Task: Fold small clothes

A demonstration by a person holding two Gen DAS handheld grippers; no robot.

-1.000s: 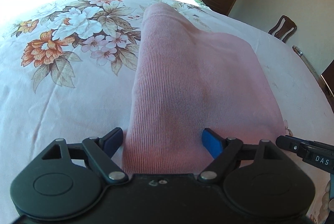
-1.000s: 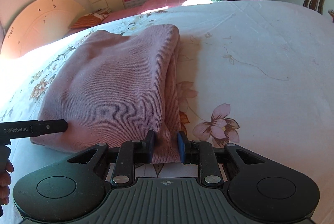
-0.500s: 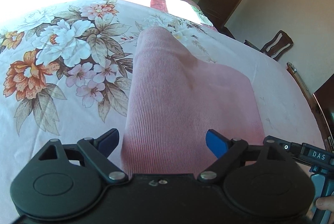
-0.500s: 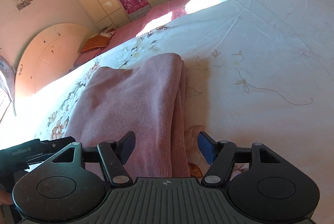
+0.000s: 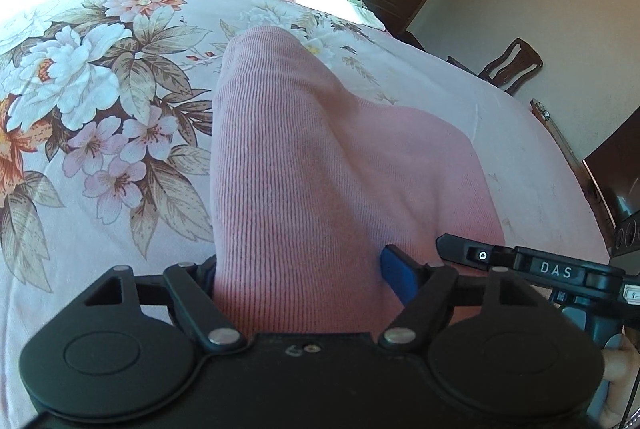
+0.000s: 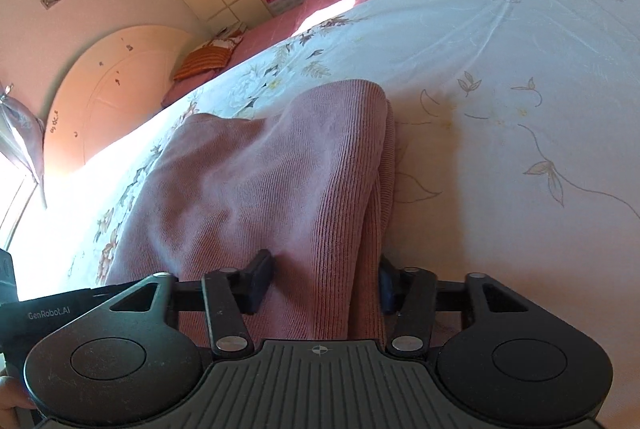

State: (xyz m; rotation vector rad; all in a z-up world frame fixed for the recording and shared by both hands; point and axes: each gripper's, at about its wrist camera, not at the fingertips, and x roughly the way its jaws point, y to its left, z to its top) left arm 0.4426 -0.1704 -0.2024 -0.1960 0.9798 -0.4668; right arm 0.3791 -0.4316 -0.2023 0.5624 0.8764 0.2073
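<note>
**Both grippers closing on the near edge for another fold**

The pink knit garment (image 5: pixel 320 165) lies already folded on the flowered bedsheet (image 5: pixel 100 101), its near edge between both sets of jaws. The left gripper (image 5: pixel 298 271) has just been closing, apparently pinching the bunched cloth. The right gripper (image 6: pixel 322 279) has also been closing and looks pressed onto the doubled edge. Next, I judge: firm both grips, lift together, carry the edge far.

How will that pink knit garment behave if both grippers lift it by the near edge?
The pink knit garment is probably floppy: it already slumps in soft folds on the bedsheet, so lifted ends would likely sag. Its ribbed weave looks grippy, not slippery. The stacked layers at its right edge may slide apart unless every layer is pinched.
</note>
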